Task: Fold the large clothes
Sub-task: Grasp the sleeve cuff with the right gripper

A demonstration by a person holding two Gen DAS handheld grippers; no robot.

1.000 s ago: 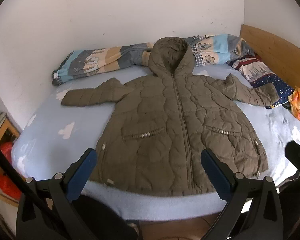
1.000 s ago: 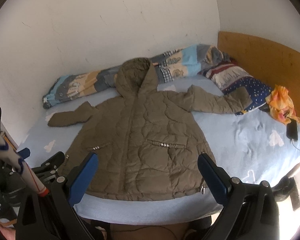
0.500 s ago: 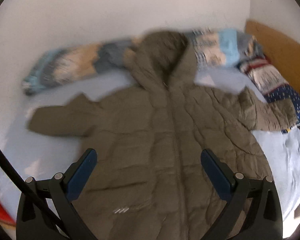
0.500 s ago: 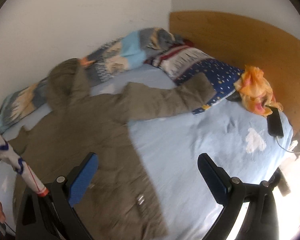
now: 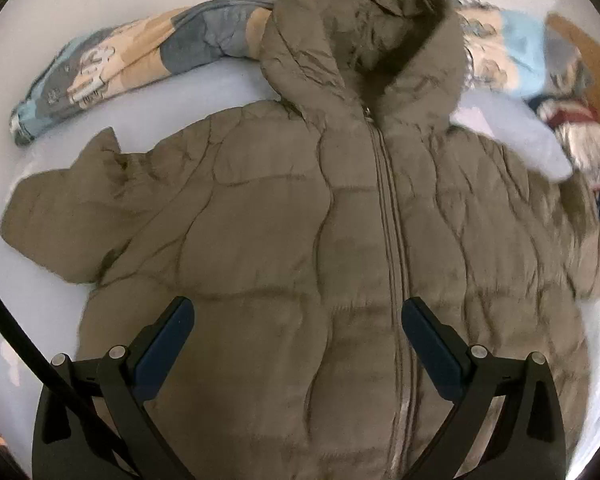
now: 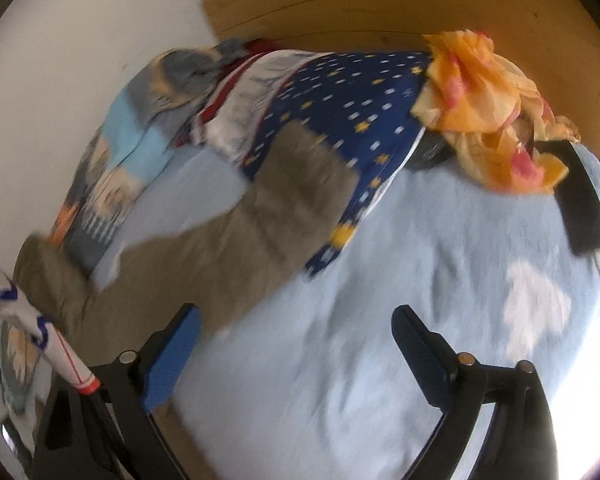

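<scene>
An olive-brown quilted hooded jacket (image 5: 284, 216) lies flat and zipped on the light blue bed, hood toward the wall, sleeves spread. My left gripper (image 5: 298, 316) is open and empty, hovering over the jacket's chest left of the zipper (image 5: 388, 208). The left sleeve (image 5: 60, 208) reaches out to the left. In the right wrist view the jacket's right sleeve (image 6: 260, 224) runs up onto a dark blue starred pillow. My right gripper (image 6: 296, 328) is open and empty above the bedsheet (image 6: 380, 320), just past the sleeve.
A patterned rolled blanket (image 5: 112, 68) lies along the white wall. The starred pillow (image 6: 352, 104), an orange cloth (image 6: 480, 96) and a black phone (image 6: 580, 204) sit near the wooden headboard (image 6: 360, 4). A white pole (image 6: 32, 320) crosses the left edge.
Both grippers moved forward over the bed. The left closed in on the jacket's chest and hood. The right swung right toward the sleeve cuff and pillow. Both stayed open.
</scene>
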